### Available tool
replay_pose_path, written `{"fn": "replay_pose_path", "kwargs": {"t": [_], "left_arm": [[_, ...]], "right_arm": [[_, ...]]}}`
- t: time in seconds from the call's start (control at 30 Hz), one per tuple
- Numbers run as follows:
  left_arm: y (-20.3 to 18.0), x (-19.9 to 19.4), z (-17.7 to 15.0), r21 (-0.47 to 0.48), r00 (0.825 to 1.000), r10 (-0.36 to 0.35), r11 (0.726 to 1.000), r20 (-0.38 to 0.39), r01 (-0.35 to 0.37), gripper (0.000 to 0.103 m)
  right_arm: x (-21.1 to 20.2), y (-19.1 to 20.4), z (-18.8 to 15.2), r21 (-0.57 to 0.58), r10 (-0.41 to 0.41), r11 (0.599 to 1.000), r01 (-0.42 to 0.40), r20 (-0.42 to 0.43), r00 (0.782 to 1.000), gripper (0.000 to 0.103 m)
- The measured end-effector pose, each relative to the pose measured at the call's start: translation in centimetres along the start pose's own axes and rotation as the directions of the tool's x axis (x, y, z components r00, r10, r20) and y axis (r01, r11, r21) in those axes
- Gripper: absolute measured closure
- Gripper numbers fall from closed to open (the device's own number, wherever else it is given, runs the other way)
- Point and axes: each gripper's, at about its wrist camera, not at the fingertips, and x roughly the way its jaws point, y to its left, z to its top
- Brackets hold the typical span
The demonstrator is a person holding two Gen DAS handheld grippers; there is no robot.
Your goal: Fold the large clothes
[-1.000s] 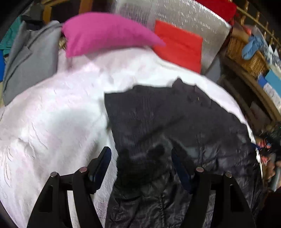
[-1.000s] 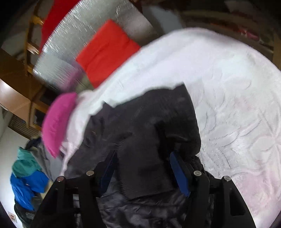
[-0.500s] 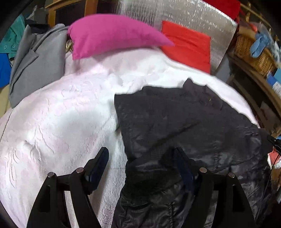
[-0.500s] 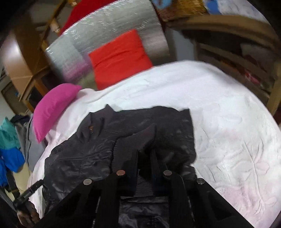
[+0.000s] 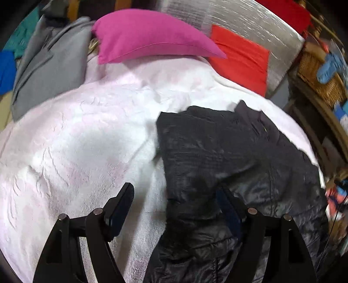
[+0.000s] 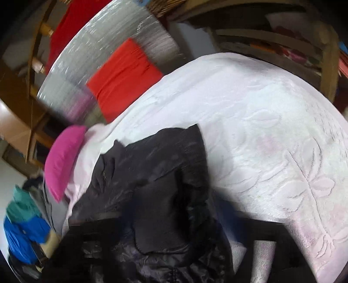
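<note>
- Currently left gripper (image 5: 174,209) spread wide, empty, over black jacket (image 5: 228,152).
- Right gripper (image 6: 174,250) blurred — finger state unclear.
- Risk: slick folded sleeve (image 6: 165,217) likely slipping open.

Black shiny quilted jacket (image 5: 228,152) lower right of the left wrist frame. Bedspread (image 5: 76,141) white-pink with embossed leaf pattern. Magenta pillow (image 5: 148,37) at top, red cushion (image 5: 241,58) upper right, silver textured board (image 5: 250,19) behind. Grey garment (image 5: 45,65) upper left. Black gripper (image 5: 176,209) fingers, blue pads.
</note>
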Motion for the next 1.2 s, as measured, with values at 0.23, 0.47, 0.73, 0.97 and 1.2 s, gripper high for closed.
{"fn": "replay_pose_path", "kwargs": {"t": [0.23, 0.47, 0.73, 0.97, 1.2], "left_arm": [[1.9, 2.6, -0.1, -0.151, 0.99, -0.111, 0.984, -0.083, 0.097, 0.024], [0.5, 3.4, -0.6, -0.188, 0.972, -0.226, 0.959, -0.064, 0.21, 0.055], [-0.7, 2.7, 0.2, -0.103, 0.985, -0.173, 0.98, -0.006, 0.172, 0.072], [-1.2, 4.1, 0.3, -0.059, 0.995, -0.077, 0.996, -0.064, 0.073, 0.052], [-1.4, 1.1, -0.3, -0.001, 0.998, -0.059, 0.998, -0.028, 0.059, 0.044]], "right_arm": [[3.2, -0.4, -0.4, -0.052, -0.028, 0.998, 0.024, -0.067, 0.997, 0.022], [5.1, 1.2, -1.7, -0.143, -0.058, 0.989, 0.045, -0.089, 0.994, 0.071], [1.7, 3.5, -2.5, -0.26, -0.088, 0.961, 0.096, 0.041, 0.995, 0.075], [3.1, 2.0, -2.1, -0.211, -0.111, 0.972, 0.098, -0.05, 0.993, 0.072], [0.9, 0.7, -1.7, -0.142, -0.052, 0.989, 0.042, -0.072, 0.996, 0.048]]}}
